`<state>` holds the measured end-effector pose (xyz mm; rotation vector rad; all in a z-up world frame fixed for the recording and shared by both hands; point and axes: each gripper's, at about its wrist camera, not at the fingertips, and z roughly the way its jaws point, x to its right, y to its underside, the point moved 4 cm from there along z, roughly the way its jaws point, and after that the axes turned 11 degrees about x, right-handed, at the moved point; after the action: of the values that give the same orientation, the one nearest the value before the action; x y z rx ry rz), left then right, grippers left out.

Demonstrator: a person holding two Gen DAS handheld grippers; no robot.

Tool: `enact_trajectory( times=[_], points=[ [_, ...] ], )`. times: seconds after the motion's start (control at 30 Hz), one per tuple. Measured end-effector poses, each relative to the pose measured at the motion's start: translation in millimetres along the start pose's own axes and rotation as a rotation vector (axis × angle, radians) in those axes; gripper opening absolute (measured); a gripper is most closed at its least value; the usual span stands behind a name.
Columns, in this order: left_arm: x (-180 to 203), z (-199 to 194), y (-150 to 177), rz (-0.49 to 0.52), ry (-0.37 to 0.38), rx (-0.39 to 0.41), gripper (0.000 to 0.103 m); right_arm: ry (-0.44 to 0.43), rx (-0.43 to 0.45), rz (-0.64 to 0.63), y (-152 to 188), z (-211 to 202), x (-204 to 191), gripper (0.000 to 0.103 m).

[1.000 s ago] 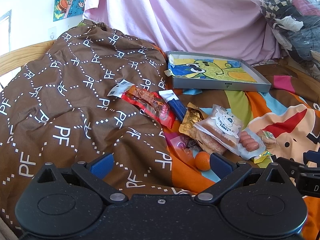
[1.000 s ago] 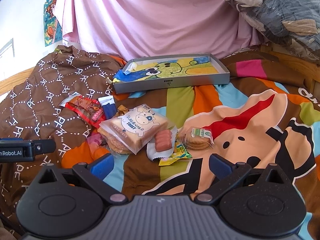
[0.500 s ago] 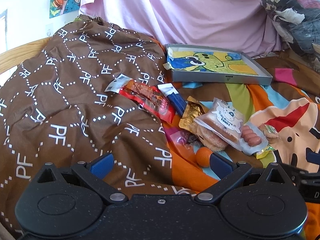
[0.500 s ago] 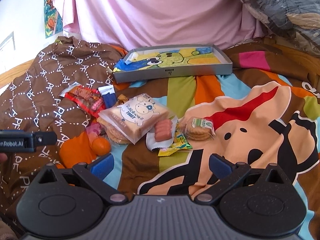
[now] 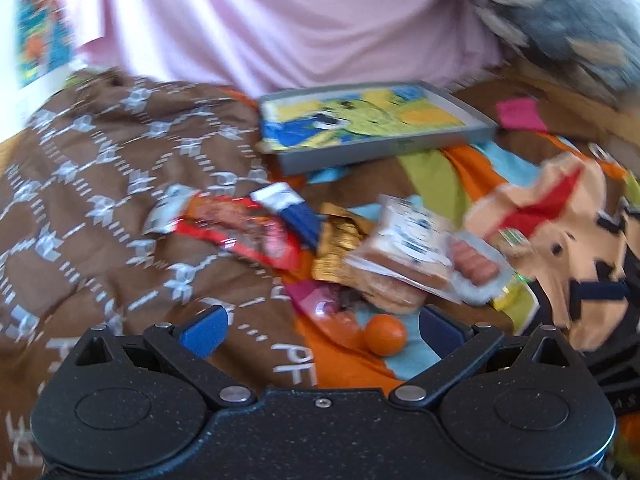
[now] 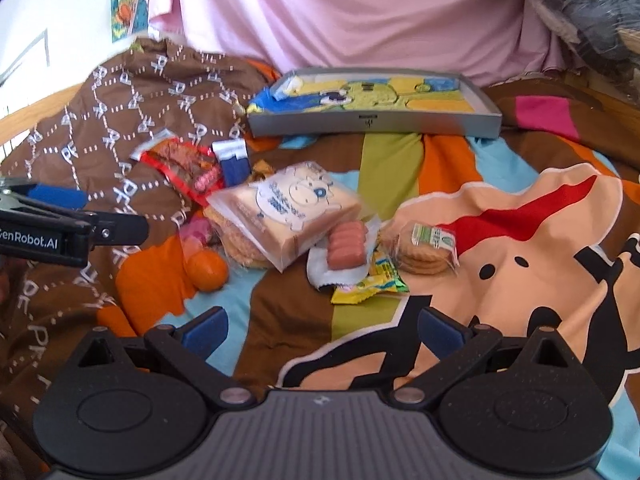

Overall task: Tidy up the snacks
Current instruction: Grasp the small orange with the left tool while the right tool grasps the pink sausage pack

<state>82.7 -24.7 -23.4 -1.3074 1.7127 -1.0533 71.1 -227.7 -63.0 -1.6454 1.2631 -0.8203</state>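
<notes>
On the bed, across the cartoon-print blanket, the snacks are heaped in one loose pile, well short of the grey tray set further back against the pink sheet; the tray is judged to be the sorting target, since its printed floor shows with no snack seen in it. Nothing is sorted yet by the look of it. Pile contents, as seen from the right wrist: toast pack lying on top of a stack of round crackers, sausage pack touching its right edge, yellow wrapper partly under the sausages, wrapped biscuits just beside those, red packet and blue packet up on the brown quilt, gold packet tucked behind the toast, orange at the near left edge. Left tool is held low with fingers spread wide and nothing between them; the orange sits just ahead, close to its right finger, so that is judged the likely first pick. The left view is motion-blurred, so fine labels cannot be read. Right tool is likewise spread and empty, held over bare blanket short of the yellow wrapper, apparently kept clear of the left tool's reach. Overlapping packs are expected to drag neighbours if lifted from below; top items should be taken first.
</notes>
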Motion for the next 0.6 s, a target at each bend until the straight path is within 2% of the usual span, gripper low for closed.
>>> enact_trajectory(
  times=[0.17,0.43,0.5,0.6],
  points=[
    [18.3,21.6,2.2,0.155,0.106,-0.004,0.102,0.033,-0.041,-0.05,2.9,8.0,6.0,0.103],
    [16.9,55.9,11.7,0.158,0.177,-0.078,0.099,0.084,-0.072,-0.079,1.1,19.1,20.8,0.103],
    [20.3,60.0,17.4,0.204,0.173,-0.096,0.094,0.099,-0.067,-0.072,1.4,23.1,22.2,0.103],
    [27.0,62.3,25.0,0.271,0.182,-0.108,0.094,0.131,-0.045,-0.043,1.2,28.9,21.6,0.103]
  ],
)
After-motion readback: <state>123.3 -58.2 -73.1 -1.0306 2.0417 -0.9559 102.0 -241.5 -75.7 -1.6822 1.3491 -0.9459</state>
